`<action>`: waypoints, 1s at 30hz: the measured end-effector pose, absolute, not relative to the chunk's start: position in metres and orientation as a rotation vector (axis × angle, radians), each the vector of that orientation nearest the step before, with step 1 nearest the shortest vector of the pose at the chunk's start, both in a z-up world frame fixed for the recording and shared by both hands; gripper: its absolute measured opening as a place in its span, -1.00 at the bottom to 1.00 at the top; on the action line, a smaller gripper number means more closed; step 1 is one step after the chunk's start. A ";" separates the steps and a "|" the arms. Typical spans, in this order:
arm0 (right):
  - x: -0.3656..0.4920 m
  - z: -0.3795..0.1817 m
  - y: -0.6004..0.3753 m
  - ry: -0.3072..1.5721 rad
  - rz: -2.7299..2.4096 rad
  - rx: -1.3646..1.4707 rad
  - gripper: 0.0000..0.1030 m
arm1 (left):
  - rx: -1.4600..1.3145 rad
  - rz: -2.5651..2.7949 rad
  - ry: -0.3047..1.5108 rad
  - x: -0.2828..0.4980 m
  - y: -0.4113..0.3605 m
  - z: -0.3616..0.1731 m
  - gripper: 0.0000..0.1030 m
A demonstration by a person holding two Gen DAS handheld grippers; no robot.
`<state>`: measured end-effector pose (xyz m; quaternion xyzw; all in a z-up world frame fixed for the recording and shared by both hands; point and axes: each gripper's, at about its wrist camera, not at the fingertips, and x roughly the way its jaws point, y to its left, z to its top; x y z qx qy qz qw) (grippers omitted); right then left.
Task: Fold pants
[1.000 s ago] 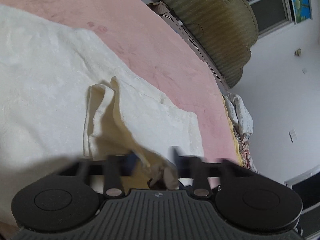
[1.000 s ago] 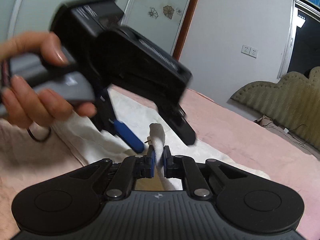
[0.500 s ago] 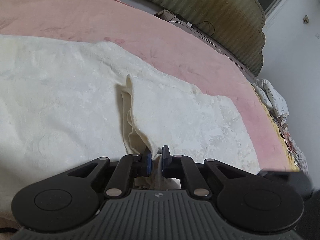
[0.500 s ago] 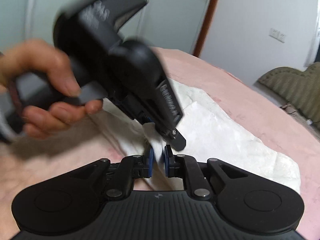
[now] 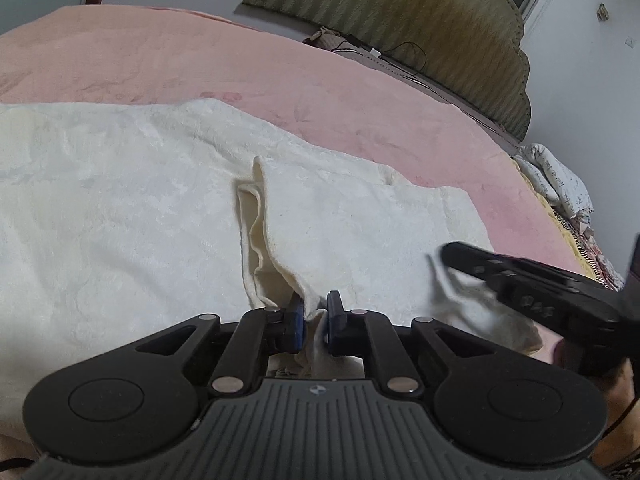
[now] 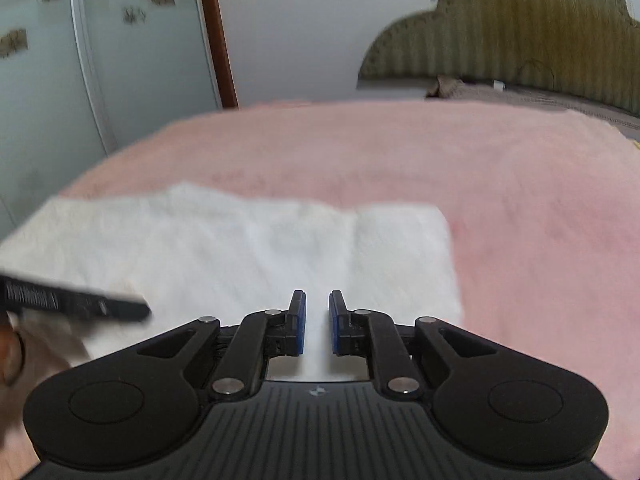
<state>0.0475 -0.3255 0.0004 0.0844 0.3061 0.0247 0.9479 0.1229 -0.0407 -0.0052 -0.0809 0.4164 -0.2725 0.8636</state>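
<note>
Cream-white pants [image 5: 120, 220] lie spread on a pink bed blanket [image 5: 200, 68]. A folded layer rests on their right part, its edge curled up in the middle. My left gripper [image 5: 316, 300] has that curled edge between its blue pads, and its jaws are opening slightly. The right gripper [image 5: 444, 252] comes in from the right with a corner of cloth hanging at its tip. In the blurred right wrist view, my right gripper [image 6: 317, 300] is shut with white pants [image 6: 240, 248] fabric in the narrow gap. The left gripper [image 6: 144, 312] pokes in at the left edge.
A padded olive headboard [image 5: 420, 20] stands behind the bed. Patterned bedding [image 5: 556, 184] is bunched at the bed's right side. Glass wardrobe doors [image 6: 60, 60] and a brown door frame stand at the back left. A hand [image 6: 8, 352] shows at the lower left.
Both grippers rolled level. The left one closed on the raised fold edge. The right one swung to the right, away from the left gripper, and the cloth now lies lower and flatter.
</note>
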 end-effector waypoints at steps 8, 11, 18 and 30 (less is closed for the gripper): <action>0.057 -0.002 -0.270 0.617 0.156 0.071 -0.74 | -0.107 -0.509 0.742 0.139 -0.034 0.039 -0.52; 0.059 0.003 -0.246 0.618 0.256 0.079 -0.74 | -0.008 -0.501 0.800 0.168 -0.059 0.030 -0.24; 0.042 -0.002 -0.200 0.614 0.265 -0.134 -0.73 | 0.031 -0.417 0.765 0.164 -0.055 0.020 -0.04; 0.042 -0.010 -0.192 0.621 0.256 -0.095 -0.72 | 0.188 -0.270 0.695 0.132 -0.037 0.005 0.86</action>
